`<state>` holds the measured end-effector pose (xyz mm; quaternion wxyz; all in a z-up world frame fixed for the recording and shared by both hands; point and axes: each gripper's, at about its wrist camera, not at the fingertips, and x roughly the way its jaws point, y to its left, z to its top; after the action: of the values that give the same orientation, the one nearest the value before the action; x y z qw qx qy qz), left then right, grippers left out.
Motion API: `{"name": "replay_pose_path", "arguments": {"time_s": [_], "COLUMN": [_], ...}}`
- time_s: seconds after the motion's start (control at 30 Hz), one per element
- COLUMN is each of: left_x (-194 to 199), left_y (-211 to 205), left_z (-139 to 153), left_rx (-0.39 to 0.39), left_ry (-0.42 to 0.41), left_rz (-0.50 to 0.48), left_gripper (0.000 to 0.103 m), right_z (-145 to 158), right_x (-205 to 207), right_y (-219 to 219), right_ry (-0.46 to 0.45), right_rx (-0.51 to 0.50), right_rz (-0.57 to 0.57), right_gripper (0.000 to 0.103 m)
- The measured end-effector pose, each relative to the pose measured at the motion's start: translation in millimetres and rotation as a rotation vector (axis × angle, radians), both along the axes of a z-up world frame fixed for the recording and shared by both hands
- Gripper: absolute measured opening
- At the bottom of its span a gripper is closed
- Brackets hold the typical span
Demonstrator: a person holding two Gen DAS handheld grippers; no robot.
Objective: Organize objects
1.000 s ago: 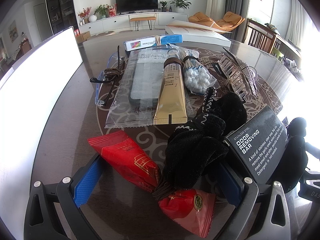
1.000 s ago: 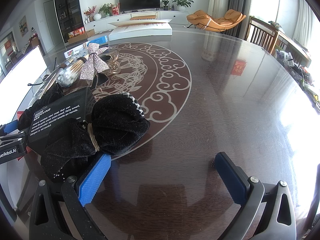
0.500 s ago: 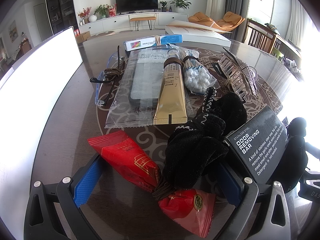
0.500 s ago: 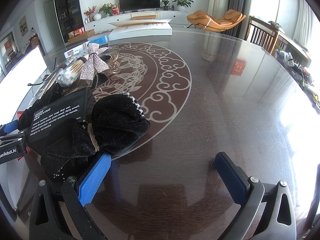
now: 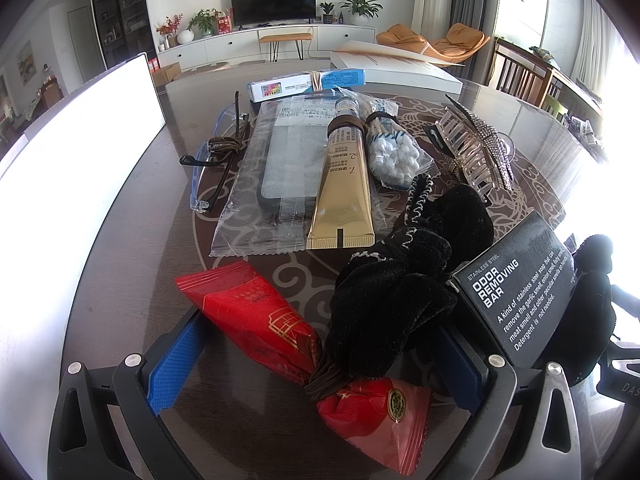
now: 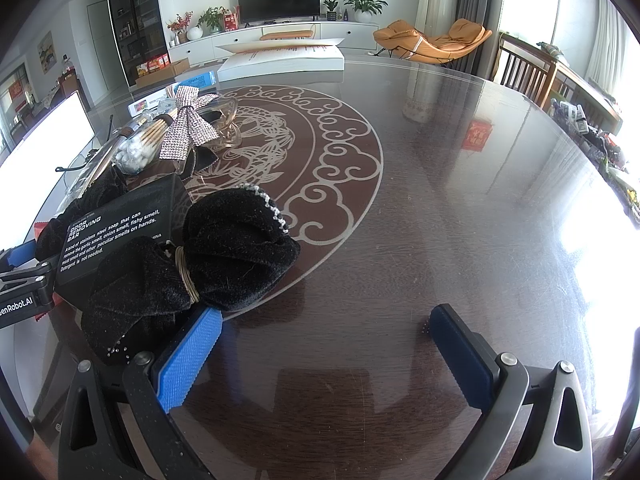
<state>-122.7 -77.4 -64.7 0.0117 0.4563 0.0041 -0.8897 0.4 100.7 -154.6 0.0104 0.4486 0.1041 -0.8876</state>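
The dark table (image 6: 440,184) carries everything. Right gripper (image 6: 324,356) gapes over bare wood, right of the black box (image 5: 516,292). Left gripper (image 5: 316,364) (also wide apart, gripping nothing) straddles red packets (image 5: 256,316) left of it.

Right tongs (image 6: 322,344) gape over bare tabletop (image 6: 460,200); open room runs to far and right edges. Black velvet bow (image 6: 208,264) touches left pad. Left tongs (image 5: 316,356) straddle red packets (image 5: 256,316) and black bow (image 5: 400,280); black box (image 5: 520,284) crowds right side.
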Motion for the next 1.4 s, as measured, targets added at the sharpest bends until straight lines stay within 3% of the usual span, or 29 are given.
{"name": "replay_pose_path", "arguments": {"time_s": [0.97, 1.17, 1.27, 1.4], "left_x": [0.1, 17.6, 24.2, 21.1], "left_y": [-0.1, -3.7, -13.7, -13.5], "left_z": [-0.1, 1.2, 5.0, 26.8], "left_rx": [0.001, -0.007, -0.003, 0.074], "left_ry": [0.000, -0.095, -0.184, -0.119], "left_rz": [-0.006, -0.206, -0.228, -0.275], "left_gripper": [0.103, 0.103, 0.103, 0.103], "right_z": [4.3, 1.7, 3.4, 5.7], "right_x": [-0.9, -9.5, -5.6, -5.3], "right_y": [0.9, 1.4, 3.2, 5.5], "right_ry": [-0.002, -0.042, -0.040, -0.043], "right_rx": [0.006, 0.017, 0.023, 0.014], "right_rz": [0.003, 0.078, 0.089, 0.104], "right_gripper": [0.103, 0.103, 0.103, 0.103]}}
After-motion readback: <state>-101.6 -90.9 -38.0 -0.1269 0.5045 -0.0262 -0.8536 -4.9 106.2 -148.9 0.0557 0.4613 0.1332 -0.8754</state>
